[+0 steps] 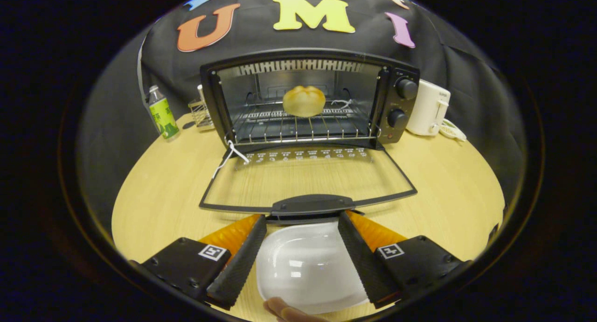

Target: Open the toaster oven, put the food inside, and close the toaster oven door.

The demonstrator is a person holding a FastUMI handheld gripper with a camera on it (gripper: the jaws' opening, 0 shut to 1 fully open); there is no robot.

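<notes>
A black toaster oven (396, 98) stands at the back of the wooden table with its glass door (308, 179) folded flat toward me. A round golden bun (303, 101) rests on the wire rack (298, 126) inside. The door's black handle (311, 205) lies just ahead of my fingertips. My gripper (302, 218) is open, one finger on each side of the handle's near edge, not pressing on it. A white empty dish (303, 266) sits on the table under and between the fingers.
A green-labelled bottle (162, 113) and a small wire holder (201, 112) stand left of the oven. A white appliance (429, 108) stands to its right. A fingertip of a person (284, 309) shows by the dish's near rim. Bare wood table (447, 186) flanks the door.
</notes>
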